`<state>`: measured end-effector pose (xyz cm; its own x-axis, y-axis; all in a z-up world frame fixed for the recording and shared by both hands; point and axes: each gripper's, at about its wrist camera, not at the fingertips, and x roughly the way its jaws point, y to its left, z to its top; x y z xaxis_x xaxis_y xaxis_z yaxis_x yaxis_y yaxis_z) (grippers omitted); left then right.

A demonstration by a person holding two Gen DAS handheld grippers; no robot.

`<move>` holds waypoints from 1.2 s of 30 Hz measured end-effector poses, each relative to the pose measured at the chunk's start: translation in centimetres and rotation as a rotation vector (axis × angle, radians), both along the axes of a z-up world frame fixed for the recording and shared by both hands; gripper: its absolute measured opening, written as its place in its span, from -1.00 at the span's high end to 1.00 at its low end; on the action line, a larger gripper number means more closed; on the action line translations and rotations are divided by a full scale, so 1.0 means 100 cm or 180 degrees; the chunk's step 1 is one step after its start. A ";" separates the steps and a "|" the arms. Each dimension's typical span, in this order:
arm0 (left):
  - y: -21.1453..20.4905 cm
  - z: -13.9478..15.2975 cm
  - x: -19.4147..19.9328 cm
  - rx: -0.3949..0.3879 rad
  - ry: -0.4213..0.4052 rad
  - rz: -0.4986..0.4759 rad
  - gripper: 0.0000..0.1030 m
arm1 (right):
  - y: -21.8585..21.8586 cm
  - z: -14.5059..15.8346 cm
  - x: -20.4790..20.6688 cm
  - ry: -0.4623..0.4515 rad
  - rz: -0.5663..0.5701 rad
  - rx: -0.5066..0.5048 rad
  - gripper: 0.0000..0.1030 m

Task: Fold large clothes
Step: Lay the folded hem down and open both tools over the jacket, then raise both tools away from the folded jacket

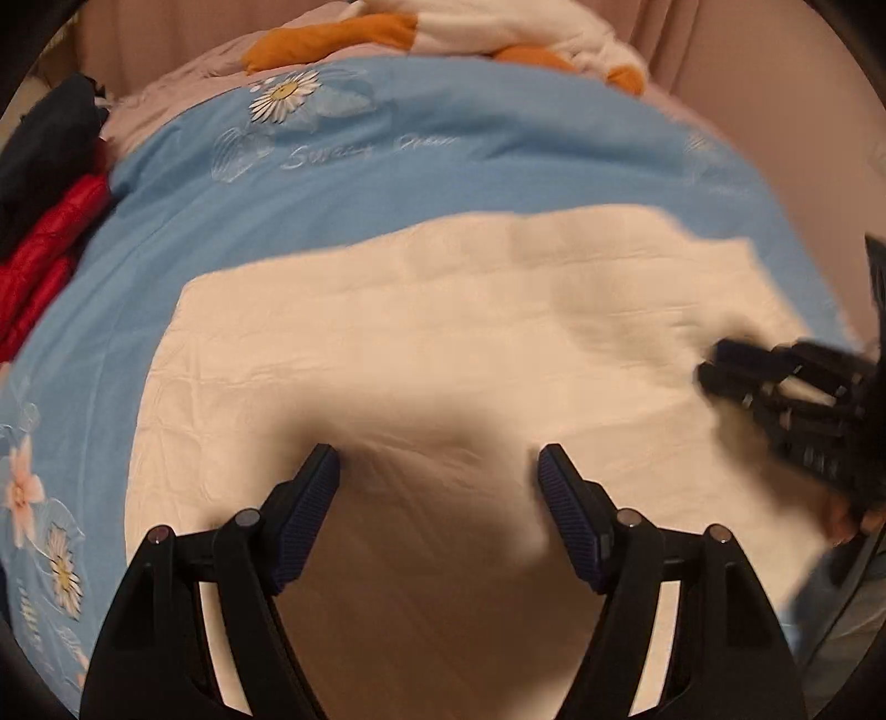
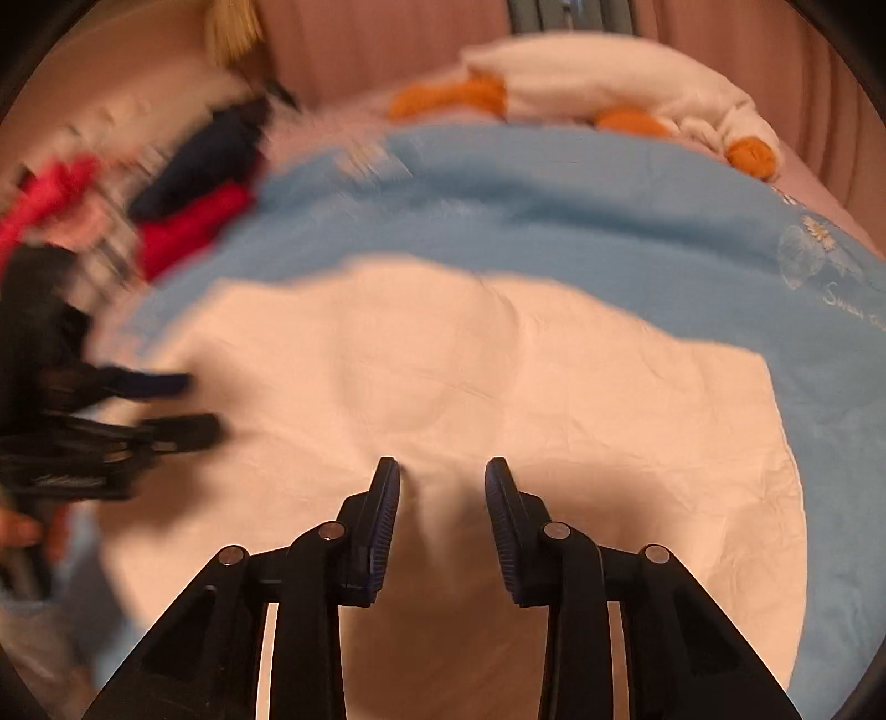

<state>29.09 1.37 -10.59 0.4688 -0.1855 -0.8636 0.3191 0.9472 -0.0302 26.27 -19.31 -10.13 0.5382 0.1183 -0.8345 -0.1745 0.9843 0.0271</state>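
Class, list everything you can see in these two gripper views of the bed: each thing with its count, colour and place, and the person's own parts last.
Large garment: one, cream, spread flat on the bedcover, under both grippers.
Bedcover: one, light blue with daisy print, over the bed.
Plush toy: one, white and orange, at the far end of the bed.
Clothes pile: several pieces, red and dark navy, far left of the bed.
Curtain: pinkish, behind the bed.
Left gripper: black, jaws open above the garment.
Right gripper: black, jaws open above the garment.
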 end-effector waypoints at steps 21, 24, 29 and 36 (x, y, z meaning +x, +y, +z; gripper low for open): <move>0.050 0.032 -0.027 -0.0378 -0.0220 0.0304 -0.39 | -0.082 0.059 -0.078 -0.0594 -0.0707 0.0498 0.12; 0.044 0.031 -0.066 -0.0372 -0.0330 0.0265 -0.40 | -0.065 0.053 -0.097 -0.0580 -0.0560 0.0403 0.11; 0.038 0.001 -0.097 -0.0210 -0.0283 0.0222 -0.42 | -0.062 0.016 -0.106 -0.0371 -0.0528 -0.0018 0.11; 0.043 -0.010 -0.091 -0.0319 -0.0073 0.0317 -0.44 | -0.068 0.004 -0.099 -0.0244 -0.0610 0.0032 0.10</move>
